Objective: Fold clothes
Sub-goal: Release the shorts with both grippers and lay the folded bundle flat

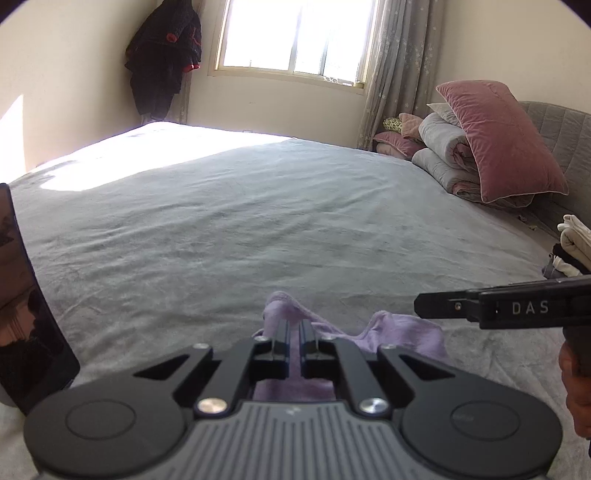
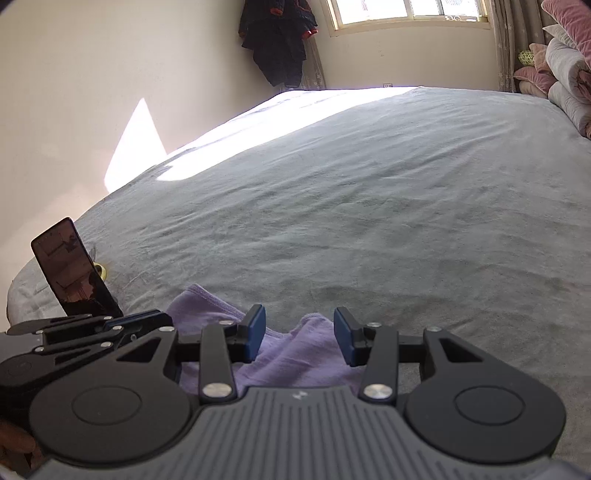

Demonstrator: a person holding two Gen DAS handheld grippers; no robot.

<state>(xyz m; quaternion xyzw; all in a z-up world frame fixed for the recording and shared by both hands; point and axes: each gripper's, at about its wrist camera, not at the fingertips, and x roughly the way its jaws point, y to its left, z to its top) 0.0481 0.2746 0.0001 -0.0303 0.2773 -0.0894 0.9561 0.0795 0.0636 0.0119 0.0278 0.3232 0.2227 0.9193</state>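
Left tongs (image 1: 294, 332): fingers drawn together, clamped on a fold of the purple garment (image 1: 402, 332), low over the bed.
Right tongs (image 2: 299, 332): blue pads (image 2: 256, 332) standing apart, nothing between them but cloth lying underneath; in the left view they come in from the right side, seen edge-on.
Purple garment: crumpled on the grey bedcover (image 1: 258, 229) right under both tongs, one edge pinched up by the left pair, the rest spread toward the right pair.
Hand (image 1: 576, 391): partly visible behind the right tongs, at the picture's edge.
Phone (image 2: 74, 269): dark screen, propped tilted on the bed just left of the left tongs.
Stacked clothes (image 1: 572, 243): pale and dark pieces piled beyond the right tongs, at the bed's edge.
Bedding pile (image 1: 450, 155): rolled grey quilts with a pink pillow (image 1: 502, 140) leaning on them, far ahead to the right, against the grey headboard (image 1: 557, 129).
Window (image 1: 295, 33): far ahead, bright, curtain (image 1: 399, 66) at its right.
Dark coat (image 1: 166, 55): hanging in the far corner, left of the window.
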